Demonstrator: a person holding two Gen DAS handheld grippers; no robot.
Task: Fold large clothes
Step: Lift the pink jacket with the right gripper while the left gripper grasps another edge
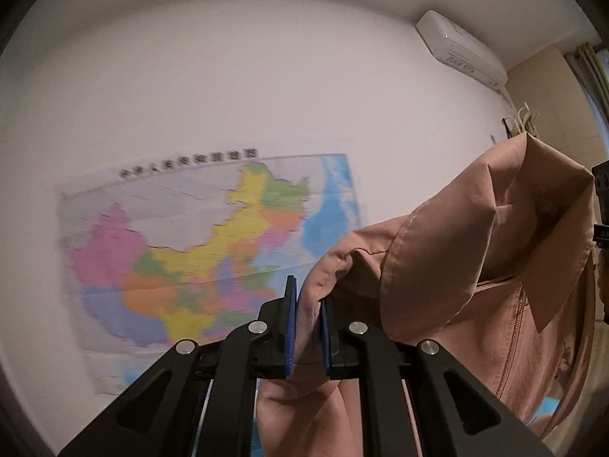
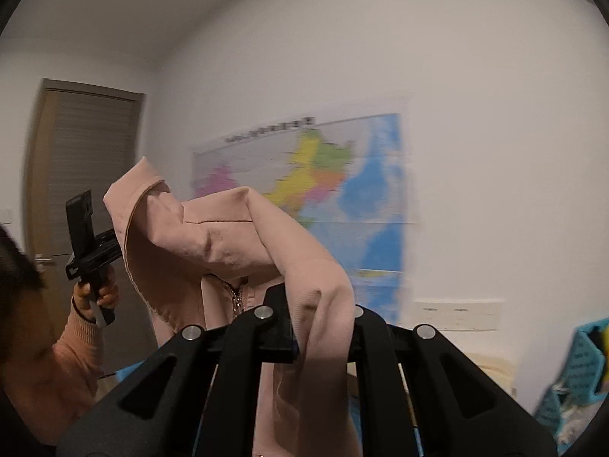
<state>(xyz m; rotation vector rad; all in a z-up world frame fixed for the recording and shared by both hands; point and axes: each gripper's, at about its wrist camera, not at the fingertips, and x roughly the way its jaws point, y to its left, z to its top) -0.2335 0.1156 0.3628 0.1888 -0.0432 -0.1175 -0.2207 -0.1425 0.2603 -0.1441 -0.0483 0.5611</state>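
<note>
Pink jacket (image 1: 475, 251) hangs in the air before the wall map (image 1: 198, 251), both the left gripper (image 1: 307, 327) and right gripper (image 2: 323, 339) clamped on its cloth; keep both level and spread it taut.

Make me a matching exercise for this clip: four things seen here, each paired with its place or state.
Things:
1. jacket
2. map
3. air conditioner
4. door

Places or states:
A. mounted high, near the ceiling
B. closed, in the wall at the left of the right wrist view
C. pinched in both claws, held up in the air
D. flat on the white wall

Pairs: 1-C, 2-D, 3-A, 4-B
</note>
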